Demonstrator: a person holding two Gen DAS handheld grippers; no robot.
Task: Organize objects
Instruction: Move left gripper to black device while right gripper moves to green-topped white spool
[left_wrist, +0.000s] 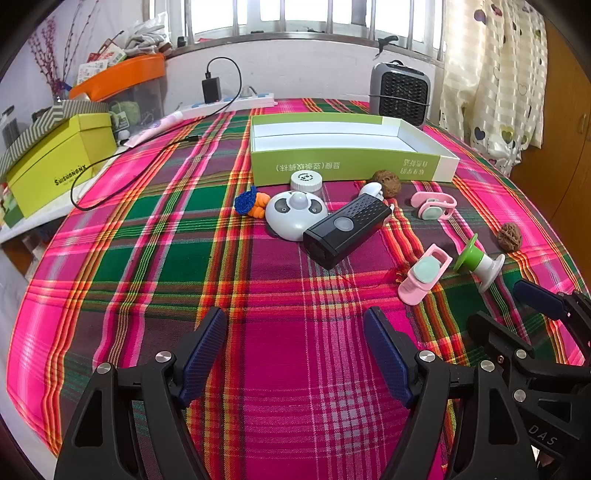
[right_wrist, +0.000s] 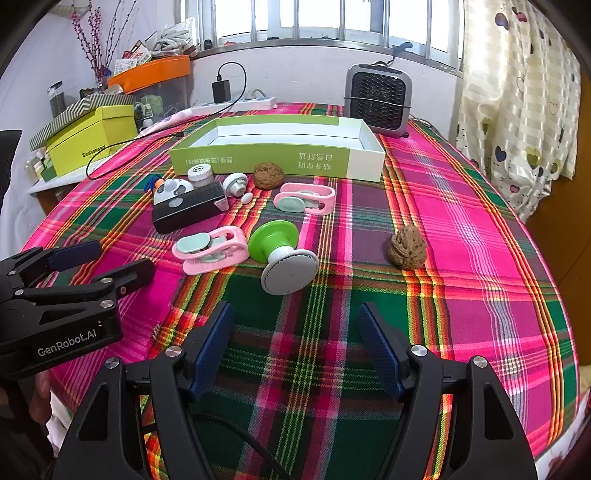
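Your open green-and-white box (right_wrist: 258, 160) lies empty at the far side of the table. Just in front of it you have a white screw-cap jar (left_wrist: 305, 181), a panda-faced white disc (left_wrist: 295, 214) and a black rectangular device (left_wrist: 347, 229) leaning on that disc. Beside them sits a crocheted blue-and-orange piece (left_wrist: 251, 203). Two pink clips (right_wrist: 304, 199) (right_wrist: 210, 249) lie flat. A green-and-white spool (right_wrist: 282, 254) lies tipped on its side. One walnut (right_wrist: 268, 176) rests near the box, another (right_wrist: 406, 247) well apart to the right.
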